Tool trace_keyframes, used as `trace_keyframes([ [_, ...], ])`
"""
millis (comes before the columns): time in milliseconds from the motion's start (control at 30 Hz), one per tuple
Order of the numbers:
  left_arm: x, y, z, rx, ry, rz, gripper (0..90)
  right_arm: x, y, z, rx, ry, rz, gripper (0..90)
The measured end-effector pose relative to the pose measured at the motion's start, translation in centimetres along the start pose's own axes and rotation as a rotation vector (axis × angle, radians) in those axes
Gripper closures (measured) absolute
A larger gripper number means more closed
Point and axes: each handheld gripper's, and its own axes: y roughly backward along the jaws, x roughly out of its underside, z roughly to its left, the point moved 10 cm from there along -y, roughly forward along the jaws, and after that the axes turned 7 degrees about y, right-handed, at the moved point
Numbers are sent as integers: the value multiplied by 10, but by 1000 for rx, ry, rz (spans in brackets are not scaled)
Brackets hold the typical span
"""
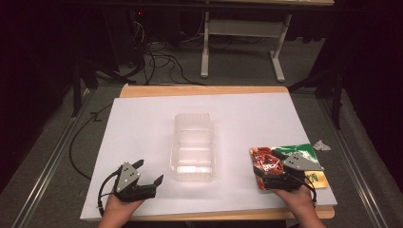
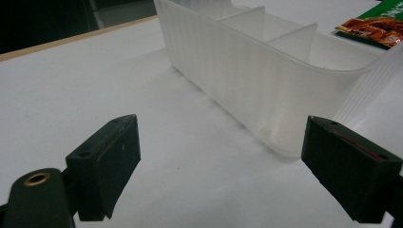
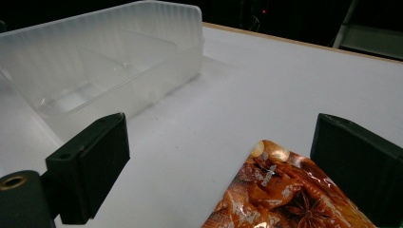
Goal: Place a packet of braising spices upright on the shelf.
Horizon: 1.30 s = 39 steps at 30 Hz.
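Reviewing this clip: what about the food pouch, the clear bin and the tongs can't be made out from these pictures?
- Food pouch: in the high view the right tongs and hand cover its near part; its print is too small to read. The right gripper view cuts it off at the bottom edge.
- Clear bin: the left gripper view crops its far end at the top edge.
- Left tongs: open over bare sheet.

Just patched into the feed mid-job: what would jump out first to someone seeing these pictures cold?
First, the clear ribbed plastic container with dividers, standing empty at the middle of the white table. Next, the glossy red-brown and green food packet lying flat near the table's right front edge, with the right gripper open just over its corner. The left gripper is open too, at the front left, with nothing between its jaws.
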Motion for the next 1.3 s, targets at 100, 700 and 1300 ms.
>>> trace_keyframes([
  [100, 0, 0, -1, 2, -3, 0, 133, 0, 2, -2, 2, 4, 3, 59],
  [700, -6, -9, 17, -40, 44, 14, 145, 14, 29, -30, 81, -71, 13, 81],
  [1300, -15, -24, 18, -40, 45, 11, 151, 56, 79, -83, 225, -236, 43, 141],
])
